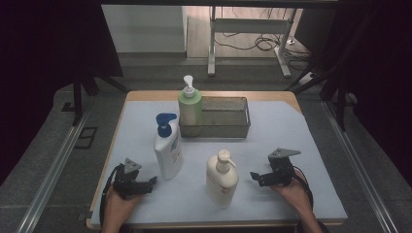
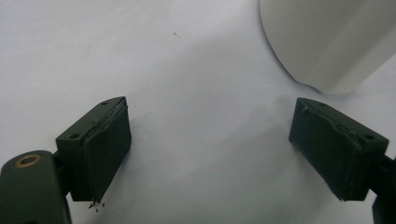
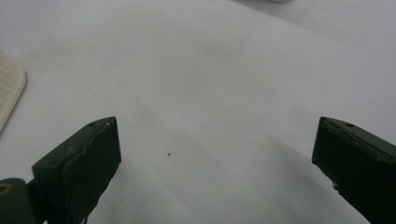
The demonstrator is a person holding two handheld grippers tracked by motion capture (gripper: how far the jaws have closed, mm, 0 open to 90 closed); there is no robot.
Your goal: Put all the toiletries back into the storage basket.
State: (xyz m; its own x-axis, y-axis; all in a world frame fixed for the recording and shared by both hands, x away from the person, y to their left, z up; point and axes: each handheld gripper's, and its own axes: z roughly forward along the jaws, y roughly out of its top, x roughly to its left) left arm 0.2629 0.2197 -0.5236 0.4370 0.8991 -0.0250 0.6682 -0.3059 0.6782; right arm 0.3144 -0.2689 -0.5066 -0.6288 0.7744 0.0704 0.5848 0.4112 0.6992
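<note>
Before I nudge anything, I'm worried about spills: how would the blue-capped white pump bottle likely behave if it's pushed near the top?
The blue-capped bottle stands upright, tall over a narrow base, so a high push would probably tip it rather than slide it. Its smooth plastic wall looks slippery for the open left gripper. The pale sheet under it may add some drag.

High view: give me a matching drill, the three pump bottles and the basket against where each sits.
Things:
1. green bottle
2. blue-pump bottle
3. cream bottle
4. mesh basket

Places:
A. nearest the right gripper
B. nearest the left gripper
C. at the basket's left end
D. middle of the table's far part

Pairs: 1-C, 2-B, 3-A, 4-D
</note>
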